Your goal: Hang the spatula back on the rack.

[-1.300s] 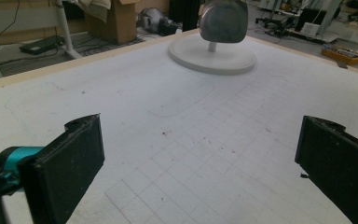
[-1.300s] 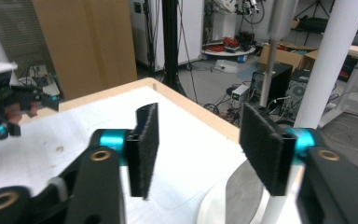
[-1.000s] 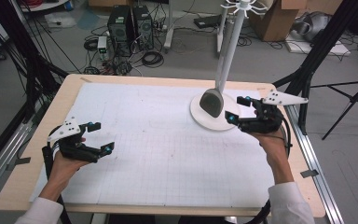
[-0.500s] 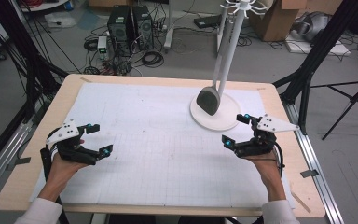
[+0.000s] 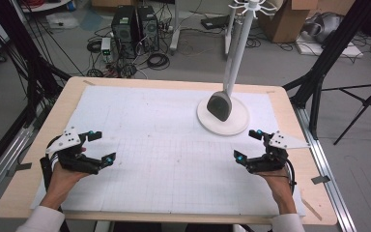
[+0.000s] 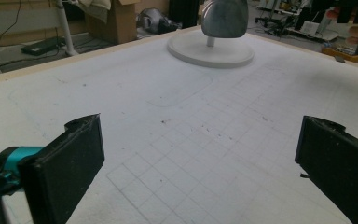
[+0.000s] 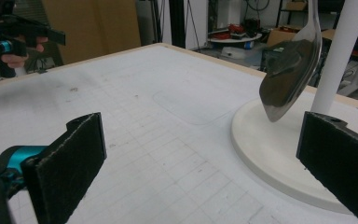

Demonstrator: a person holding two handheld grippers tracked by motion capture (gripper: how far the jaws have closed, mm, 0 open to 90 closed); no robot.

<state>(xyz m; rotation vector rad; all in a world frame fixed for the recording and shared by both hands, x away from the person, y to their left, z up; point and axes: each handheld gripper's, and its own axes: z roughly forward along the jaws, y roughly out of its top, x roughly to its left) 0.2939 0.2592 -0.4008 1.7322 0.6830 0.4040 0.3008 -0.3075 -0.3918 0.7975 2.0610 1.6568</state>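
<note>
You are working at a wooden table (image 5: 38,145) that is carrying a white gridded sheet (image 5: 164,145) over most of its top. On the sheet, toward two o'clock from its middle, a white stand (image 5: 222,118) is resting on its round base, its pole rising straight up toward hooks at the top. A large dark spoon (image 5: 220,105) is hanging bowl-down against the pole, its bowl hovering just over the base; in the right gripper view the spoon (image 7: 289,79) is showing at one o'clock, beside the pole, and in the left gripper view it (image 6: 224,17) is sitting at twelve o'clock, well off. You are holding the left gripper (image 5: 99,147) at eight o'clock on the sheet, its jaws spread wide and gripping nothing, with bare grid lying between them in its own view. You are holding the right gripper (image 5: 249,145) at four o'clock, near the base but apart from it, its jaws likewise spread wide with nothing between them. The two grippers are sitting well apart, both pointing in toward the sheet's middle.
</note>
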